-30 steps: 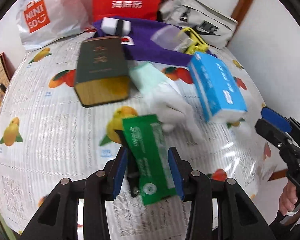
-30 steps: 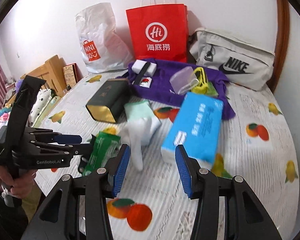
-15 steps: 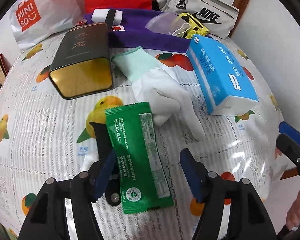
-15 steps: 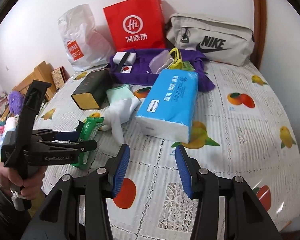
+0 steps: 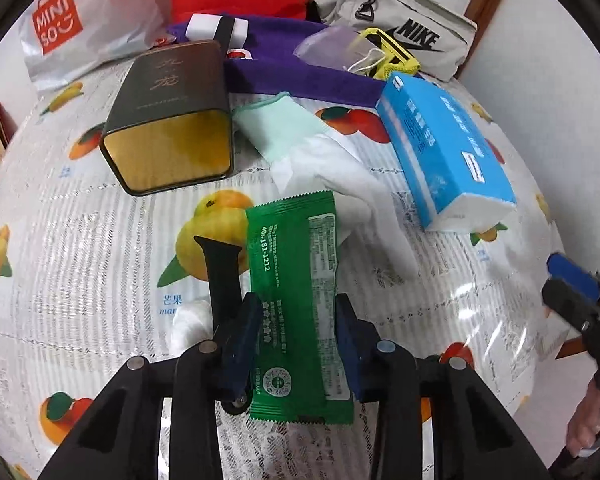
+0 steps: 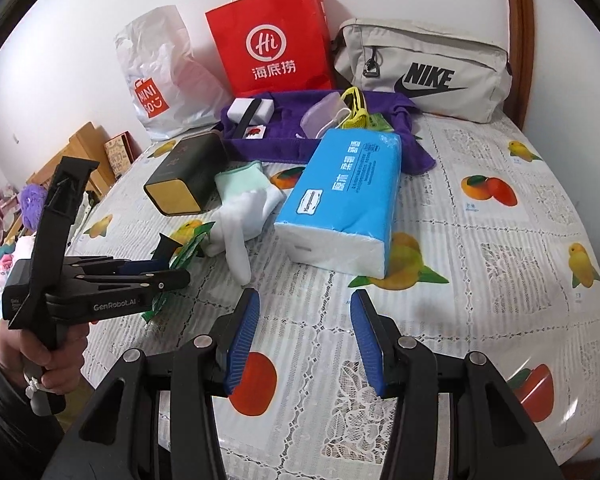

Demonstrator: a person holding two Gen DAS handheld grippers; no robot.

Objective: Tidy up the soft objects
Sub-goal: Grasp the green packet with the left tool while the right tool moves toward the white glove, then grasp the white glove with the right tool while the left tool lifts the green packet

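On the fruit-print cloth (image 5: 80,240), the green packet (image 5: 296,280) sits btwn the left gripper (image 5: 298,344) pads, just closing onto its sides; light, crinkly, slippery, best held mid-body; right gripper (image 6: 303,344) apart, empty.

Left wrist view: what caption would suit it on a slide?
Left gripper closing on a green packet, beside a white glove on the fruit-print cloth.
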